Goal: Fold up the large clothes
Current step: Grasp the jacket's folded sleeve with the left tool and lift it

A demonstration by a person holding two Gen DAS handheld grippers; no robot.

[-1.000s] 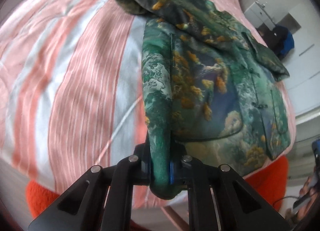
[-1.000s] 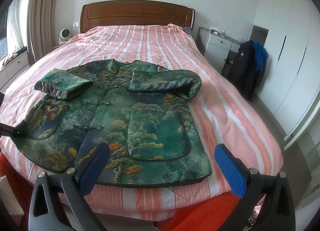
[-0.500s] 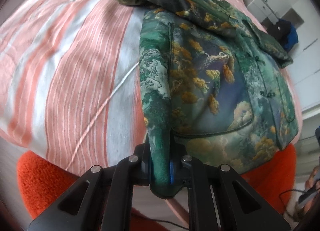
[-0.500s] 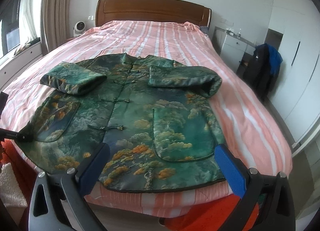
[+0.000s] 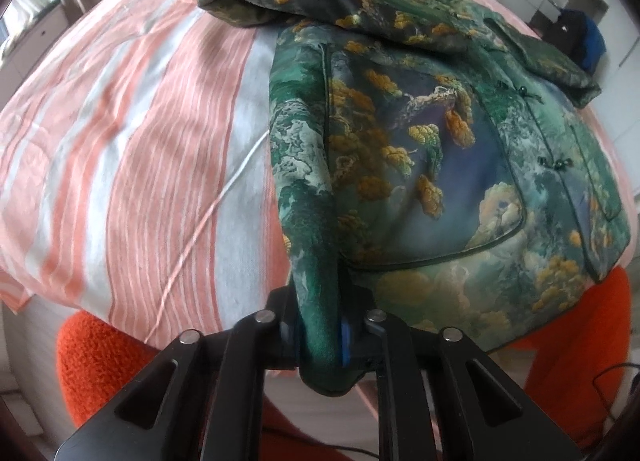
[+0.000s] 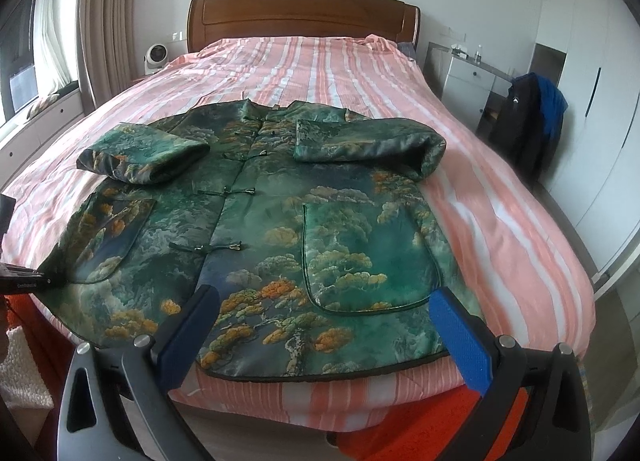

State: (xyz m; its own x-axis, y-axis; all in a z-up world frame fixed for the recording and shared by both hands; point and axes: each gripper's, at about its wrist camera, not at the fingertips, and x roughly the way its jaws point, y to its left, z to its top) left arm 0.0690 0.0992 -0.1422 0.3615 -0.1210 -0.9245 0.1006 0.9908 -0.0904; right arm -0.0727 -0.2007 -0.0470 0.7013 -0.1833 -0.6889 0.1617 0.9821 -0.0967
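Brocade, green and patterned with gold pines and clouds, made up the padded jacket [image 6: 280, 229] that lay front-up on the pink-and-white striped bed [image 6: 500, 229], both sleeves already turned in across the chest, its hem at the foot edge just ahead of the jaws. The left gripper [image 5: 320, 335] had the jacket's side edge bunched into a thick roll between its jaws; they had just been opening a little, yet the cloth filled the narrow gap from pad to pad and looked gripped, though loosely. The right gripper [image 6: 328, 337] hovered with its jaws spread wide and empty, one blue pad over the hem near the front opening, the other beyond the pocketed corner. The jacket looked quilted and fairly heavy for clothing: soft enough to drape over the bed's edge, but thick, so folds would probably stand rounded rather than crease flat, as the plump sleeve cuffs suggested. Its sheen hinted at a slippery face, likely to slide from a shallow pinch. A deep bite on the piped hem corners seemed the safest hold, clear of the knotted frog fastenings [image 6: 208, 248] between the two grippers.
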